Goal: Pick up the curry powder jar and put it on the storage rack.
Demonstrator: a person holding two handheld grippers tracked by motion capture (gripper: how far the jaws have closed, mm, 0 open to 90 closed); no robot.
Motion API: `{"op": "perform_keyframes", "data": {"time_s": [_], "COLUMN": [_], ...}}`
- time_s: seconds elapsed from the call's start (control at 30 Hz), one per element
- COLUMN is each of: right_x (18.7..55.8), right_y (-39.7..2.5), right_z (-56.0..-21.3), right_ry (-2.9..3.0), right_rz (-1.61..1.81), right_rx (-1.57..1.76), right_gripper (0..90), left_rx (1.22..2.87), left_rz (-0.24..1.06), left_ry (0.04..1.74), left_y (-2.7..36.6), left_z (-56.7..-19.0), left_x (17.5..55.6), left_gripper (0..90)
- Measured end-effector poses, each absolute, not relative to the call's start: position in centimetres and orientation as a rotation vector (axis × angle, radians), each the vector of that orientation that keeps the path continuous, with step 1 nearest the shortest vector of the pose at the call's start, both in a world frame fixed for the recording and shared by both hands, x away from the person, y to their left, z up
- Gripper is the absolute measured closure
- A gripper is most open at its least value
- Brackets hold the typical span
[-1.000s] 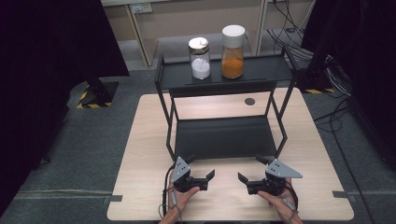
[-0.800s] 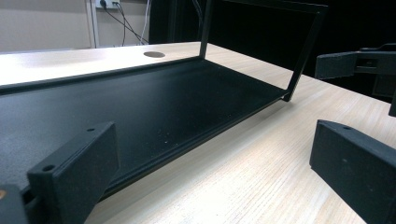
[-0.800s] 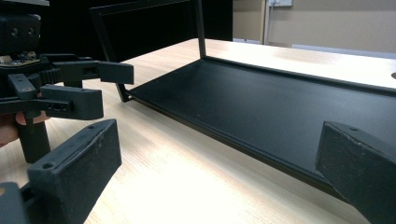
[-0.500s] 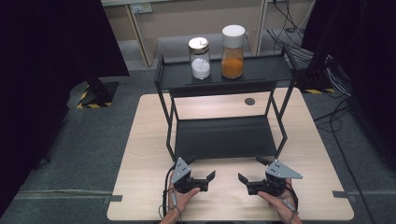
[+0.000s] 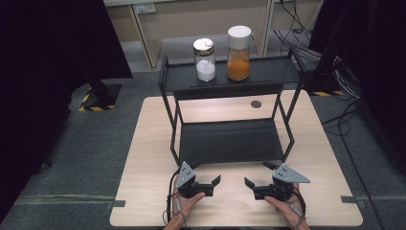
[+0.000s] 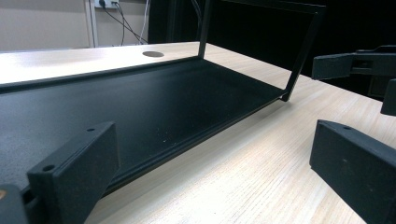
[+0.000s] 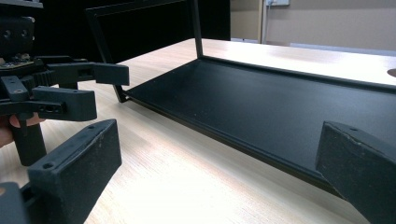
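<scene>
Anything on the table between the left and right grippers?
No. In the high view, only bare wood of the table lies between the left gripper and the right gripper; both are open, jaws facing each other.

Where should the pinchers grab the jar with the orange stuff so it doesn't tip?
Probably around the orange jar at its glass middle, below the wide white lid. It stands upright on the rack's top shelf, with the white-powder jar close on one side, so come from the front, level, with the right gripper, whose jaws stand open.
</scene>
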State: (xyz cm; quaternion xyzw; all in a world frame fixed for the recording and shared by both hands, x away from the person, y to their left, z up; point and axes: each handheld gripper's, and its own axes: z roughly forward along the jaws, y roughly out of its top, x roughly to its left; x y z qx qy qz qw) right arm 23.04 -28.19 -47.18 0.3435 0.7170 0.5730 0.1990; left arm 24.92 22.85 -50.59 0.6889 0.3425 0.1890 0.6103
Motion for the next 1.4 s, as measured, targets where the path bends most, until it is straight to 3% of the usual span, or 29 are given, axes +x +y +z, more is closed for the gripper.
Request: {"op": "perform_keyframes", "data": {"time_s": [1.4], "right_x": [23.21], "right_y": [-28.19], "right_z": [-47.31], "right_ry": [2.012], "right_rz": [1.605], "right_rx": [0.967], "right_gripper": [0.7], "left_rx": [1.593], "left_rz": [0.439], "left_ry": [0.791], "left_y": [22.81], "left_z": [-50.61], "left_x": [24.84], "left_gripper": [0.9]}}
